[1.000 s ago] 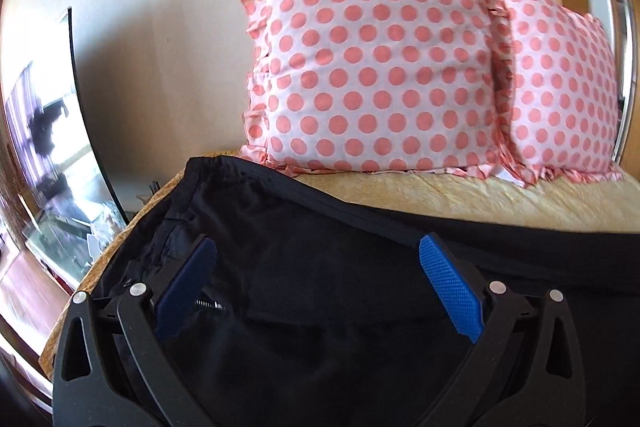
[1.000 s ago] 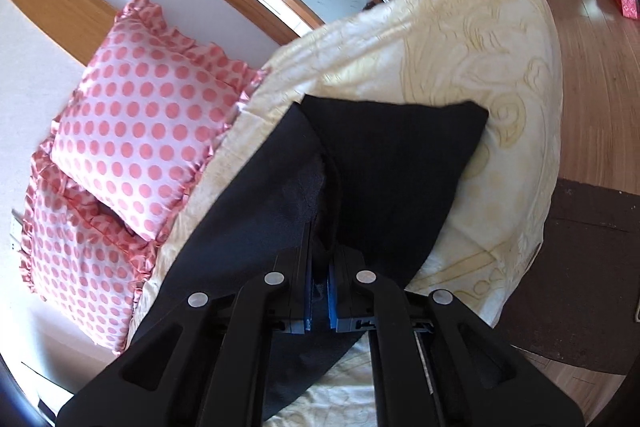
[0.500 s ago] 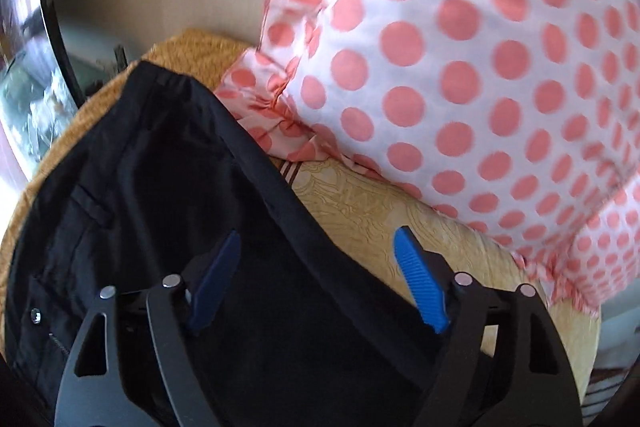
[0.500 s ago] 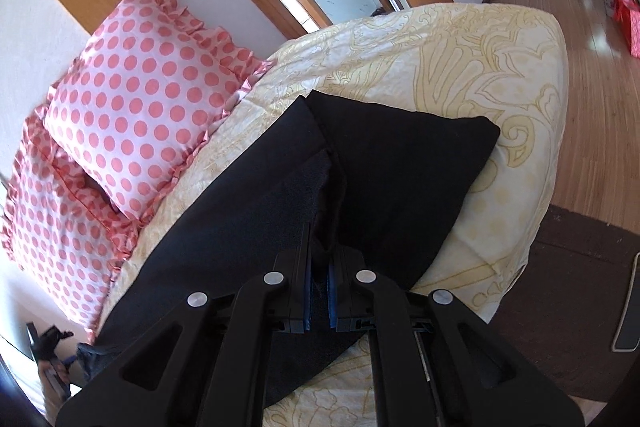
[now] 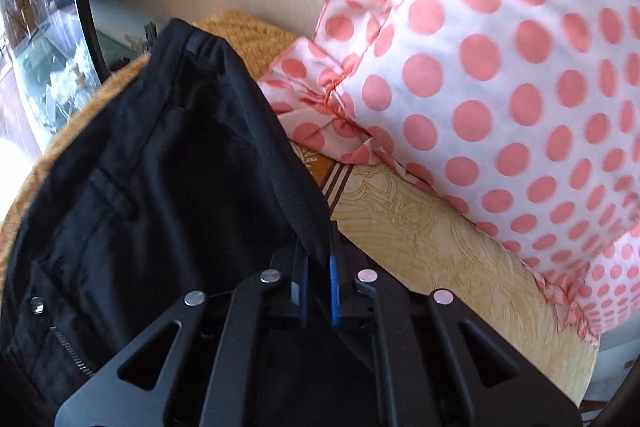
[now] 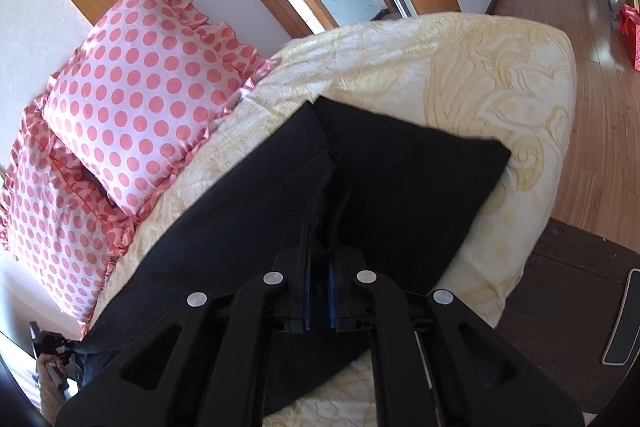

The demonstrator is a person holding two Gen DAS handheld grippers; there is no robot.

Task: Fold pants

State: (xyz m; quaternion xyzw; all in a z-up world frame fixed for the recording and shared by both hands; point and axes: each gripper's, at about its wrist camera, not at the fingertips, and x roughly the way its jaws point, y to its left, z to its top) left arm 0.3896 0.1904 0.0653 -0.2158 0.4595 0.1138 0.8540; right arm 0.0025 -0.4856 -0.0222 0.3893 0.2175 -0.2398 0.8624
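No readable text, labels, brands or numbers in either view; bedspread (image 6: 500, 75) shows ornamental pattern only, pillows (image 6: 140, 87) only dots.

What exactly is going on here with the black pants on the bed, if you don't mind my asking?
A person is folding black pants on a bed with two handheld grippers. The left gripper is shut on the pants' edge near the waistband, beside a polka-dot pillow. The right gripper is shut on a bunched fold farther down the legs. Nothing is folded over yet.
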